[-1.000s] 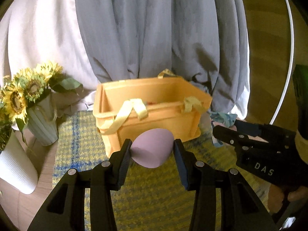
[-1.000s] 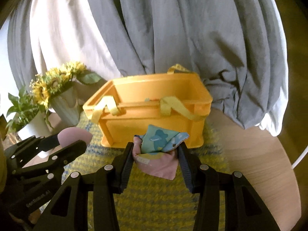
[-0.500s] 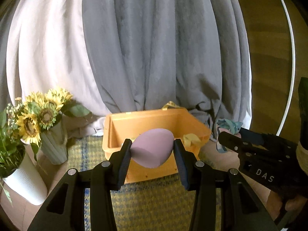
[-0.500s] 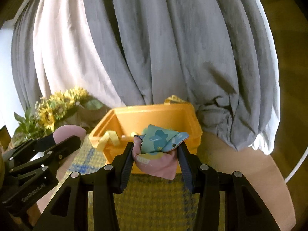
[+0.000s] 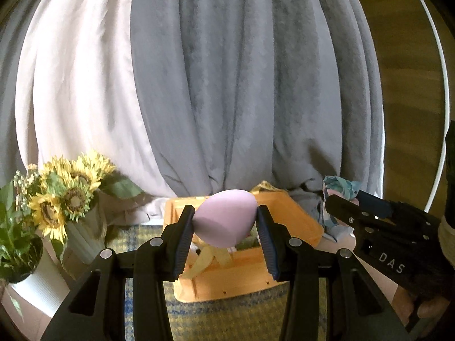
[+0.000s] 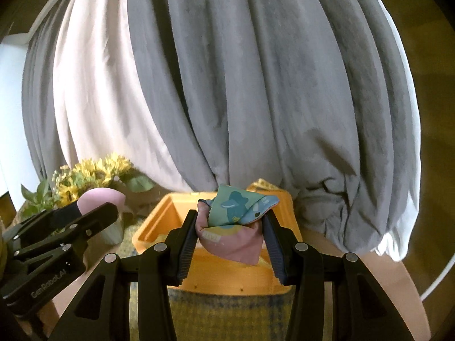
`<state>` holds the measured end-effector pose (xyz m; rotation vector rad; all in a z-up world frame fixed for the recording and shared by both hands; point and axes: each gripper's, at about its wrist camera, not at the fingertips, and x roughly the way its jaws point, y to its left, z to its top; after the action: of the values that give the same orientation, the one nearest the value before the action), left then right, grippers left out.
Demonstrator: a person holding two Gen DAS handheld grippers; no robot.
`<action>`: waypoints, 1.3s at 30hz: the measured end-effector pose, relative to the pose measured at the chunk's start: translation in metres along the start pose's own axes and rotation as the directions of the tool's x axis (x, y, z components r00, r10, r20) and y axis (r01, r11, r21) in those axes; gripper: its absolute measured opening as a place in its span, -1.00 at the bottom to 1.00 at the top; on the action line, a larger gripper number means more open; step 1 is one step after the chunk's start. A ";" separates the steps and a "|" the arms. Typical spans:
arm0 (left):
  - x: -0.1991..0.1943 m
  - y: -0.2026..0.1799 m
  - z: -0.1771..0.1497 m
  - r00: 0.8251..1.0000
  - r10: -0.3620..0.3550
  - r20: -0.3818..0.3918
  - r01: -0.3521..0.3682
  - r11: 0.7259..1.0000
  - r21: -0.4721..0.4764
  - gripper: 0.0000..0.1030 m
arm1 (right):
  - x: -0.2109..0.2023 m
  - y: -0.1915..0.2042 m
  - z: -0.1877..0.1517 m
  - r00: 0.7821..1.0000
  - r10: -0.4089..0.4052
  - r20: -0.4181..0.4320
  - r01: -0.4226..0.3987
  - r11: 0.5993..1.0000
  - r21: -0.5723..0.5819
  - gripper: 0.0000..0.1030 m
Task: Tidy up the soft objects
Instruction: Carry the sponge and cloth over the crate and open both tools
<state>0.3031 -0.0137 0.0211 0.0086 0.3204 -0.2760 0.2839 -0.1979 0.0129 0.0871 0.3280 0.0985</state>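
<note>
Both grippers have risen above the orange crate (image 5: 298, 221), which lies ahead and below; the left gripper (image 5: 226, 221) pinches a pink sponge egg (image 5: 224, 218), the right gripper (image 6: 231, 224) a folded printed cloth (image 6: 236, 210).

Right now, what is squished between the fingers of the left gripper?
A pink egg-shaped sponge, pinched between the left gripper's fingers, shown in the left wrist view above the orange crate.
</note>
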 end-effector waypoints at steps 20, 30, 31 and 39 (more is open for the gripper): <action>0.068 0.018 0.029 0.998 0.058 -0.008 -0.058 0.998 0.025 -0.16 | 0.068 -0.004 0.032 1.000 0.012 -0.011 -0.012 1.000 -0.013 -0.10; 0.120 0.023 0.024 0.993 0.062 -0.105 -0.059 0.998 0.026 -0.16 | 0.120 -0.016 0.030 0.994 -0.002 -0.109 0.002 1.000 0.001 -0.10; 0.124 0.024 0.022 0.991 0.063 -0.115 -0.060 0.998 0.027 -0.16 | 0.127 -0.017 0.028 0.992 -0.004 -0.124 0.005 1.000 0.003 -0.10; 0.165 0.028 0.008 0.976 0.084 -0.200 -0.073 0.995 0.061 -0.16 | 0.163 -0.025 0.014 0.975 -0.022 -0.220 0.024 1.000 0.007 -0.10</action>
<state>0.4636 -0.0309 -0.0242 0.1019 0.5137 -0.2051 0.4441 -0.2053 -0.0281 0.0824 0.5507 0.0836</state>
